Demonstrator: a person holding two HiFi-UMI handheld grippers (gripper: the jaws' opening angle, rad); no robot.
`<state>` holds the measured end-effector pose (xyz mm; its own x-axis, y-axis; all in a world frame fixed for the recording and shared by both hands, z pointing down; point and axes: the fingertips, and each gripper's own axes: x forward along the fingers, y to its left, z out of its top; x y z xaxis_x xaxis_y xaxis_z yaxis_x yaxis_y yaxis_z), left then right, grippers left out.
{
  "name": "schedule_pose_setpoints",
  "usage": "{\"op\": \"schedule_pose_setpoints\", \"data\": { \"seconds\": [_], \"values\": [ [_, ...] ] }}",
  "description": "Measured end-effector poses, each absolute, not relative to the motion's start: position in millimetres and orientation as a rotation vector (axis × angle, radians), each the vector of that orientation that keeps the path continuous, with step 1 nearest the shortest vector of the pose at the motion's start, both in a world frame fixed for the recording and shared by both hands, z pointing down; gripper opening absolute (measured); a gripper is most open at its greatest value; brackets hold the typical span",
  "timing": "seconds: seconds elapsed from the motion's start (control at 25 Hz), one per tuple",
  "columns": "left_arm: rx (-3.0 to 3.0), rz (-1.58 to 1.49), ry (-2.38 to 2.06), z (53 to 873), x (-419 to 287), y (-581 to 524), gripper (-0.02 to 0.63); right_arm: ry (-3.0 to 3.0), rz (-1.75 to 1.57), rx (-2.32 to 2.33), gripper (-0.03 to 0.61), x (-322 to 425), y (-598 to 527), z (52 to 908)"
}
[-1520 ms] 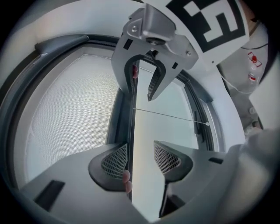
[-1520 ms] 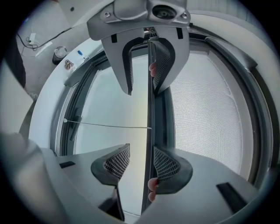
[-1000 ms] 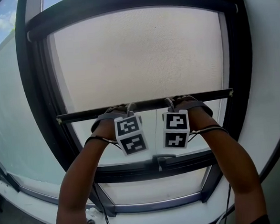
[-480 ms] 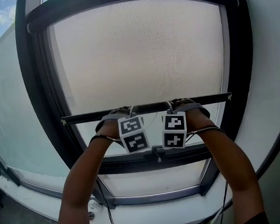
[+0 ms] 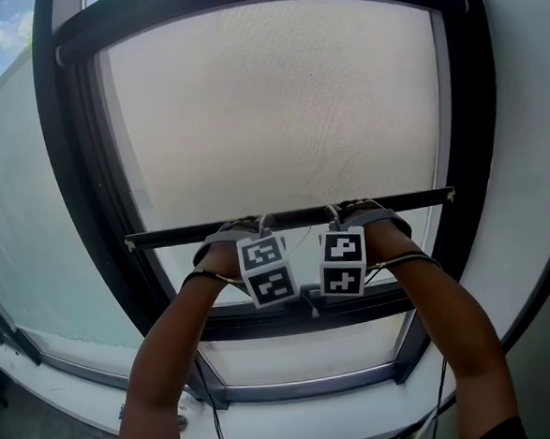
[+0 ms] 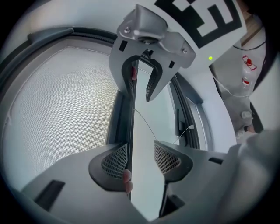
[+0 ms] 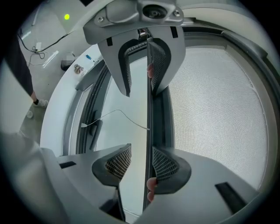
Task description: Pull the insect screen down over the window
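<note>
The insect screen hangs down over most of the window, its pale mesh filling the dark window frame from the top. Its bottom bar runs level across the opening, a little above the frame's lower crossbar, with a strip of bare glass between the 2.

Both grippers meet the bar near its middle, side by side and close together. The left gripper has its jaws apart with the bar running between them. The bar lies against the mesh-side pad, and a clear gap separates it from the other pad. A fingertip shows beside the bar at the base of the jaws.

The right gripper sits the same way. Its jaws have just been closing a little, yet they stand apart with the bar between them, touching only the pad on the mesh side. A thin cord trails from the bar across the glass.
</note>
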<state>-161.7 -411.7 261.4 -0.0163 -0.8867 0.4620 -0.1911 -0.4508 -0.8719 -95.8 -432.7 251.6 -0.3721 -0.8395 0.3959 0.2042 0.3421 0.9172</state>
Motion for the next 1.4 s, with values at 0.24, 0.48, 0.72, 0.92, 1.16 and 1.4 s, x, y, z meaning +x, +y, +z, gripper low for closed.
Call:
{"op": "schedule_pose_setpoints", "data": {
  "seconds": [0.24, 0.48, 0.72, 0.92, 1.16, 1.4],
  "values": [
    [-1.731, -1.547, 1.104, 288.5, -160.3, -407.7, 0.189, -1.589, -1.184, 0.545, 0.153, -94.9, -428.2, 277.8],
    [-1.783, -1.558, 1.091, 336.8, -157.9, -408.2, 0.189, -1.597, -1.17, 0.522, 0.153, -92.4, -428.6, 326.5],
    [-1.743, -1.587, 1.098, 341.8, -159.0, -407.3, 0.189, -1.681, -1.102, 0.526, 0.153, -95.6, -426.6, 328.7],
    [-1.802, -1.623, 1.067, 386.2, -158.2, -404.9, 0.189, -1.691, -1.047, 0.476, 0.153, -95.1, -423.7, 372.4],
    [-1.843, -1.596, 1.097, 401.5, -157.9, -402.9, 0.189, -1.692, -1.075, 0.515, 0.153, -96.0, -423.3, 389.3],
    [-1.861, -1.579, 1.114, 411.1, -155.7, -404.4, 0.189, -1.685, -1.087, 0.526, 0.153, -94.2, -424.6, 400.1]
  ]
}}
